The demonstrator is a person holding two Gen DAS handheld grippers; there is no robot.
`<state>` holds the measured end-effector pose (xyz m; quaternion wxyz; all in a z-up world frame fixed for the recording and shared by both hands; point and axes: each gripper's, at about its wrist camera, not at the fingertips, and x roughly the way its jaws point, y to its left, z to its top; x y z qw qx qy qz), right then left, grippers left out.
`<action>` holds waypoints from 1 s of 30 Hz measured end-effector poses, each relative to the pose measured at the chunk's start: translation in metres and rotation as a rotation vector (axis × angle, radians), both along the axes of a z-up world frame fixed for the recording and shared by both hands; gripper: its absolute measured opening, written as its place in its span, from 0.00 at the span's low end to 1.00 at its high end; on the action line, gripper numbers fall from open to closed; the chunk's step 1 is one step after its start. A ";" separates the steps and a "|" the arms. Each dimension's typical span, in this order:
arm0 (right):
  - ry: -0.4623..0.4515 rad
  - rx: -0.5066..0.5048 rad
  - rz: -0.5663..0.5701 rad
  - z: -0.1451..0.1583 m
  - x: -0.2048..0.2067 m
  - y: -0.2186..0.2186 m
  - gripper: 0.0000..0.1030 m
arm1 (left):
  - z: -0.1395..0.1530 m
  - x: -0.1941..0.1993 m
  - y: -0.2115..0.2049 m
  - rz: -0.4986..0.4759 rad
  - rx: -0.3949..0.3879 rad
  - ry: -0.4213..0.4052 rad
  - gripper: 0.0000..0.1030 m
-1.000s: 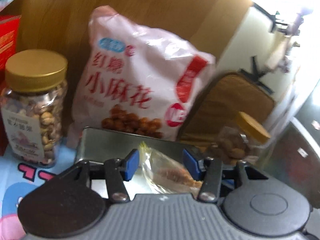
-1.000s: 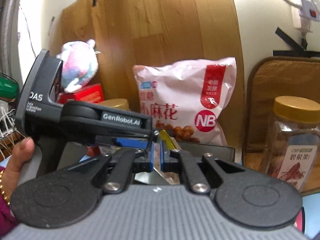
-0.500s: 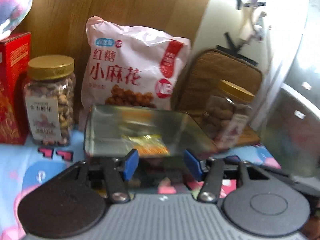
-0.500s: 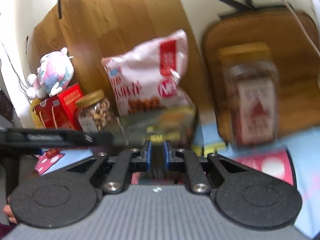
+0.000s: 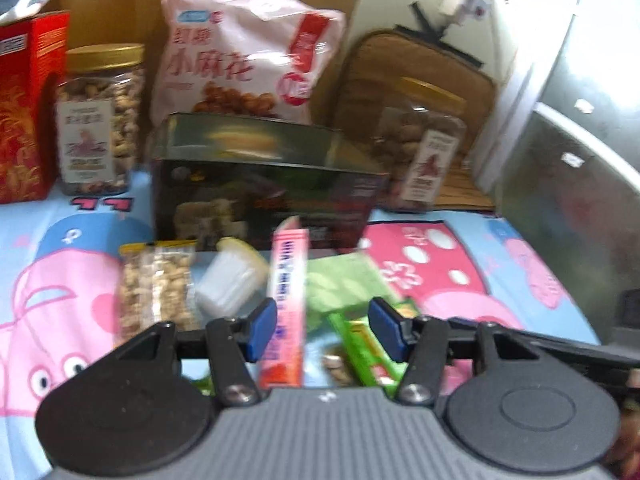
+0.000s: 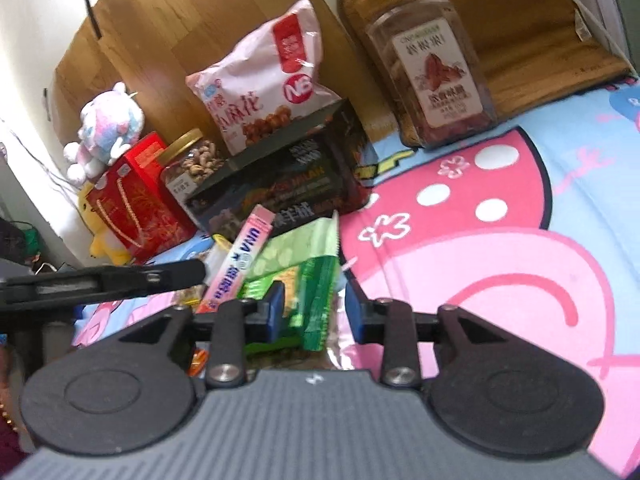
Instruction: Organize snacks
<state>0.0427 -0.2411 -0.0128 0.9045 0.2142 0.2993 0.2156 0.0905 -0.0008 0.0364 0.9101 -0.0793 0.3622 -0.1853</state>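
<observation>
A dark open box (image 5: pixel 260 184) stands on the cartoon cloth, in front of a pink snack bag (image 5: pixel 244 52). Loose snacks lie before it: a pink stick pack (image 5: pixel 286 280), green packets (image 5: pixel 348 292), a nut packet (image 5: pixel 156 288) and a white cup (image 5: pixel 228 280). My left gripper (image 5: pixel 324 332) hangs open over this pile, the pink pack beside its left pad, not squeezed. My right gripper (image 6: pixel 315 316) is low over the same pile, its jaws opening. A green packet (image 6: pixel 316 304) shows between the pads, unpressed. The dark box (image 6: pixel 280 184) lies beyond.
Gold-lidded nut jars (image 5: pixel 100 120) (image 5: pixel 424 148) flank the box, with a red carton (image 5: pixel 24 108) far left. A plush toy (image 6: pixel 108 128) sits on the red carton (image 6: pixel 136 196). The left tool's black body (image 6: pixel 120 280) crosses the right view. Wooden boards back everything.
Both grippers pulled back from the box and sank toward the loose snacks. The clear packet has left the left jaws. The right jaws, shut before, now stand apart.
</observation>
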 end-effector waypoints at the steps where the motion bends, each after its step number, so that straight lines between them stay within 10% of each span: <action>1: -0.018 -0.008 0.010 0.004 -0.001 0.002 0.36 | -0.002 0.002 0.001 0.016 0.015 0.009 0.50; 13: 0.000 -0.028 0.139 0.021 0.075 0.052 0.38 | -0.025 -0.007 -0.016 0.021 0.149 -0.012 0.48; 17: 0.068 -0.034 0.167 0.008 0.097 0.069 0.39 | -0.033 -0.010 -0.013 0.004 0.153 -0.017 0.26; 24: 0.109 0.040 0.211 -0.004 0.097 0.077 0.41 | -0.028 -0.031 -0.019 0.019 0.222 -0.168 0.24; 30: 0.054 0.113 0.173 0.016 0.083 0.067 0.22 | -0.005 -0.041 -0.021 0.010 0.258 -0.252 0.24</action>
